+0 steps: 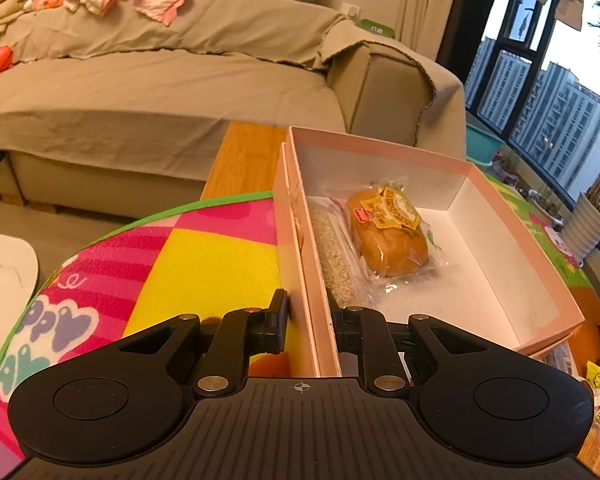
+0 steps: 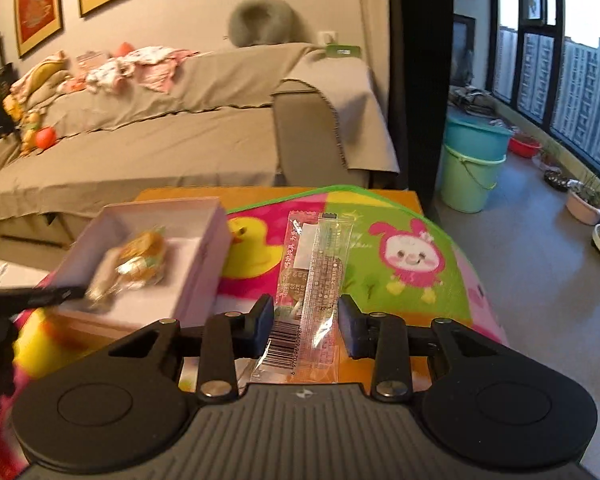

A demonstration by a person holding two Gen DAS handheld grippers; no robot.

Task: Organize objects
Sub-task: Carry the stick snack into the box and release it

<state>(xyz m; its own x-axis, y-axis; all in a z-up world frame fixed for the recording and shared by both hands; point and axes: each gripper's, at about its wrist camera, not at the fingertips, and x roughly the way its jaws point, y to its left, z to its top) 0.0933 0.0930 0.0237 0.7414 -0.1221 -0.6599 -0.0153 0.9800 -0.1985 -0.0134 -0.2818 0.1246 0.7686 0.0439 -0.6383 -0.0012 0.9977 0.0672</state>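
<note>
Left wrist view: left hand-held gripper clamped pink box wall. Right hand-held gripper, jaws apart, straddled snack sachet; closing presumably next.

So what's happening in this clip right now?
A person is tidying snacks into a pink box on a colourful play mat. The left tool grips the box's near wall, one finger outside and one inside. The box already holds a wrapped bun and a sesame bar. The right tool is open around a long clear snack packet, which lies between its fingers, not yet clamped.
</note>
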